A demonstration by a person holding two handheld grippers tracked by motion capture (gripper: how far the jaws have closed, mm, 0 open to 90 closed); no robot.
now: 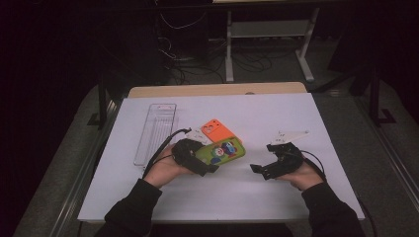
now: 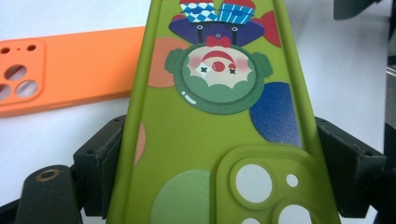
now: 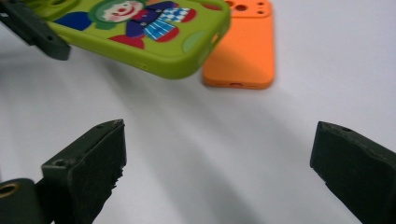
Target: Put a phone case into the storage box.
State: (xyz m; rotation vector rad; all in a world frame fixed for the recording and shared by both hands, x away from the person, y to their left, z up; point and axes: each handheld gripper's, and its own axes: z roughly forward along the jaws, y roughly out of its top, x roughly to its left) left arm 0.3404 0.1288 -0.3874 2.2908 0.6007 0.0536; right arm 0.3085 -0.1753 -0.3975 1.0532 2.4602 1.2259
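High view shows the left claw (image 1: 210, 165) squeezing a green phone case (image 1: 221, 152) with a clown picture on it. The case is lifted a little off the white desk (image 1: 257, 197), near the middle. An orange phone case (image 1: 216, 130) lies flat on the desk just behind the green one. The right claw (image 1: 260, 170) is near the green case, but they do not touch. Its two black jaws are wide apart with nothing between them. A clear plastic tray (image 1: 154, 132) lies off to the left.
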